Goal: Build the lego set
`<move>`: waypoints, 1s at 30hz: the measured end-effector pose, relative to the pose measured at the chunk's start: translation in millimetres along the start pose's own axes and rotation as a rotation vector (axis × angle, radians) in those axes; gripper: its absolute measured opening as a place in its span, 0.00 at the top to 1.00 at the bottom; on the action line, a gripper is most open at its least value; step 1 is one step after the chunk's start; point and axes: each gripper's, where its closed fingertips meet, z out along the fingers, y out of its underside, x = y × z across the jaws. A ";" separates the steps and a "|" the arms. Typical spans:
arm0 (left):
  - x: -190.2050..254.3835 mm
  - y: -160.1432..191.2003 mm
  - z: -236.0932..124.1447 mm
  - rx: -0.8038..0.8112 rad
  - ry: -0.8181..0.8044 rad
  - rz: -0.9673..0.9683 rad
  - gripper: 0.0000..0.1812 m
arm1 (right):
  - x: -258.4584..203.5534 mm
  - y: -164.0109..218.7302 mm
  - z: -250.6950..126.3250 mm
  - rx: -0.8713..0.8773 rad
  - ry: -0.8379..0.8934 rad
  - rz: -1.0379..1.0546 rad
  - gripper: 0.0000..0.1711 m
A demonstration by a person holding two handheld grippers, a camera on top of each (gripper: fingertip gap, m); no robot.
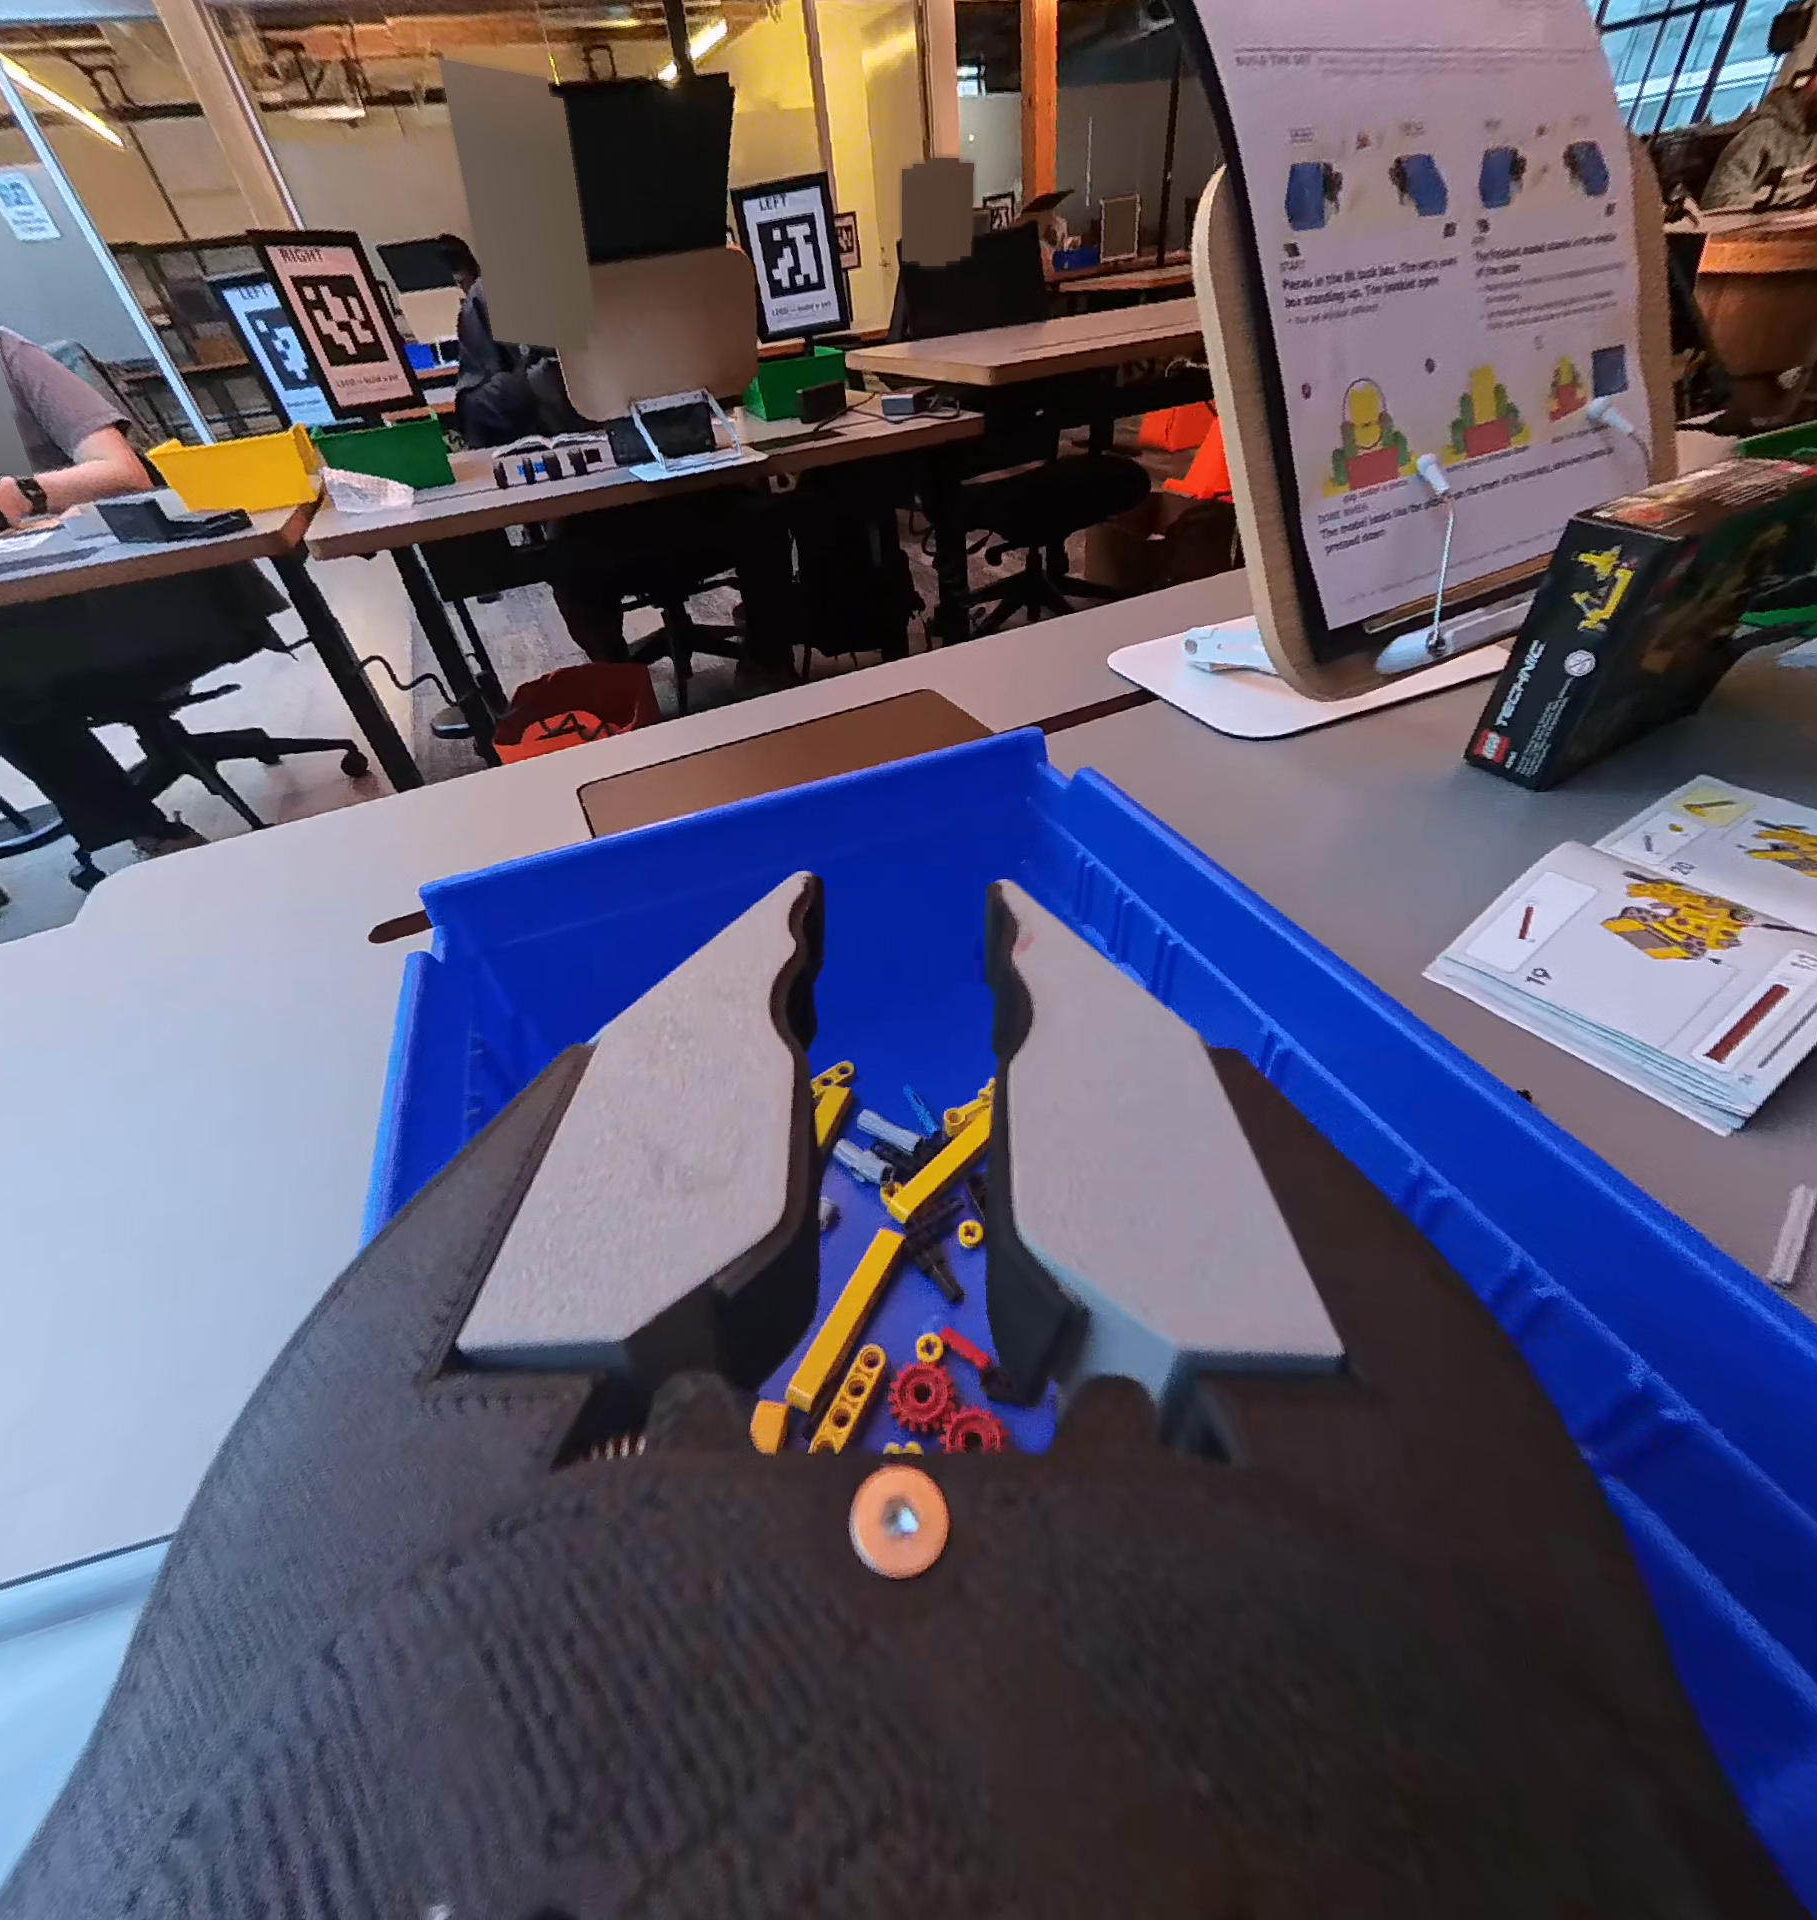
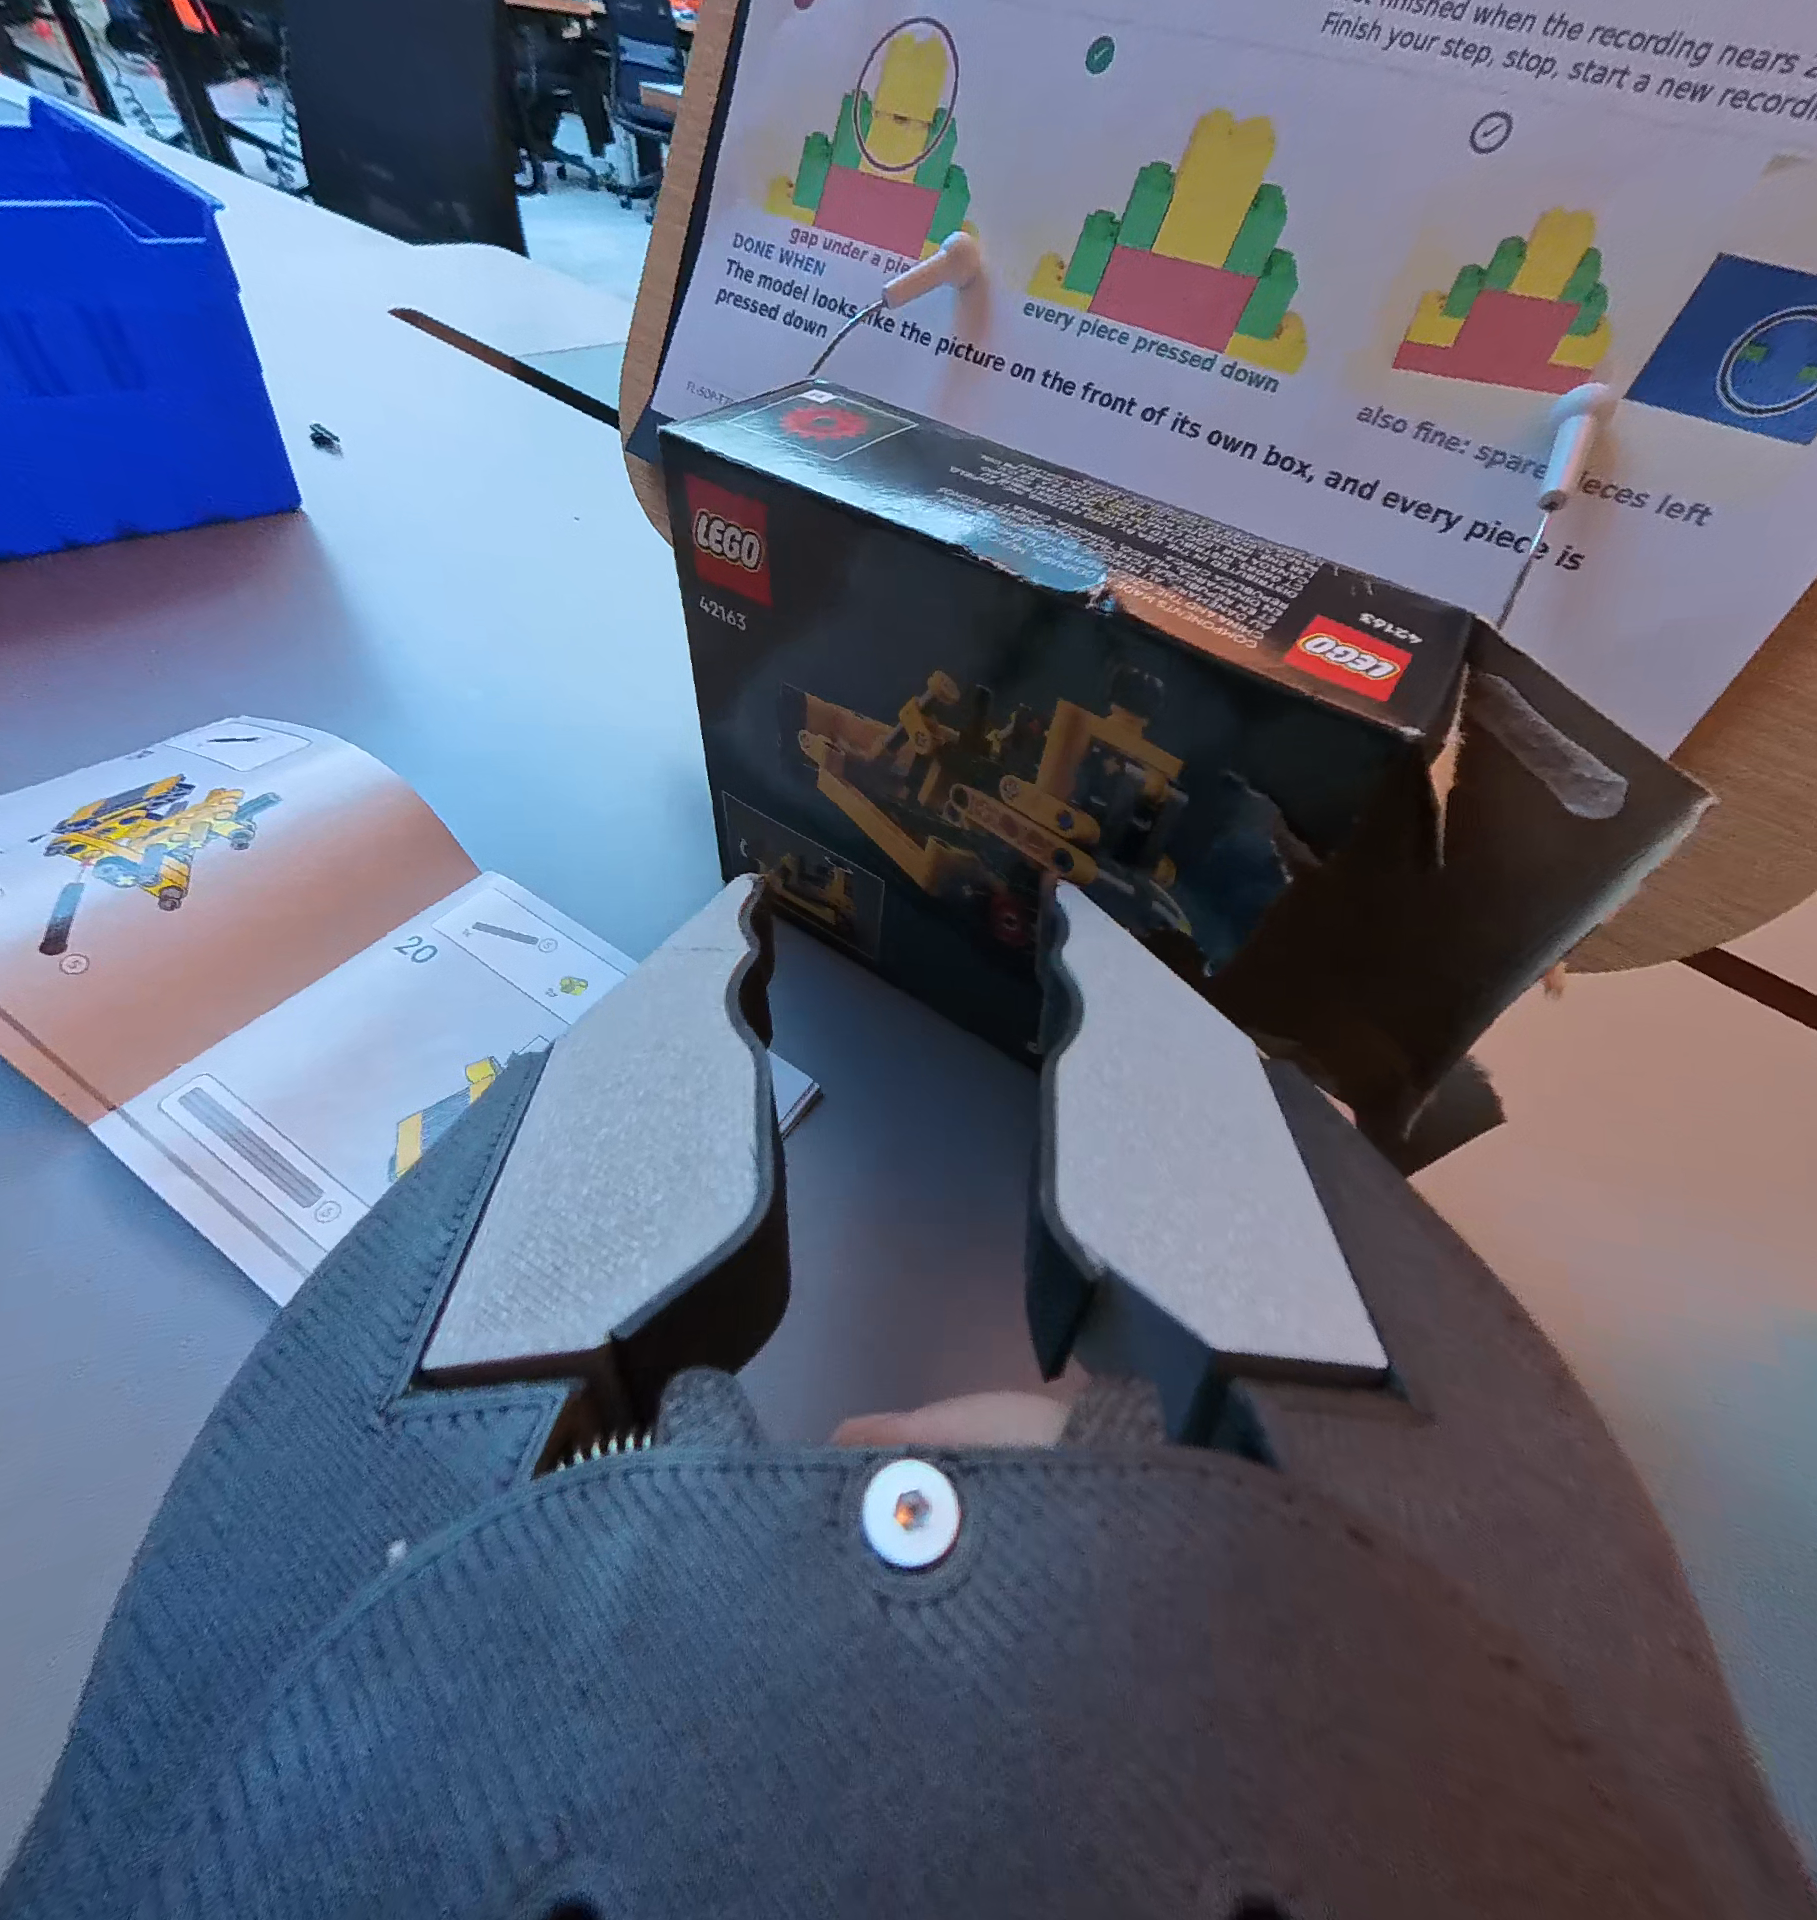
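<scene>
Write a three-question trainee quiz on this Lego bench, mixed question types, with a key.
1. True or false: the left gripper is shut on a yellow beam.
2. Where do the loose pieces lie? A) blue bin B) open booklet C) set box
3. Fill in: the right gripper points at the ____.

Key: 1 false, it is open and empty; 2 A; 3 set box.
</scene>
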 end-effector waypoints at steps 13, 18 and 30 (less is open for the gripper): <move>-35.1 -43.1 -47.1 0.176 -0.142 -0.018 0.87 | 2.7 2.7 2.4 -0.020 0.006 0.018 0.72; -41.8 -46.7 -59.7 0.221 -0.137 -0.062 0.89 | 4.4 3.6 3.0 -0.029 0.032 0.003 0.72; -21.3 -53.3 -60.1 0.242 -0.087 -0.007 0.89 | 5.2 7.0 5.6 -0.056 0.056 -0.019 0.72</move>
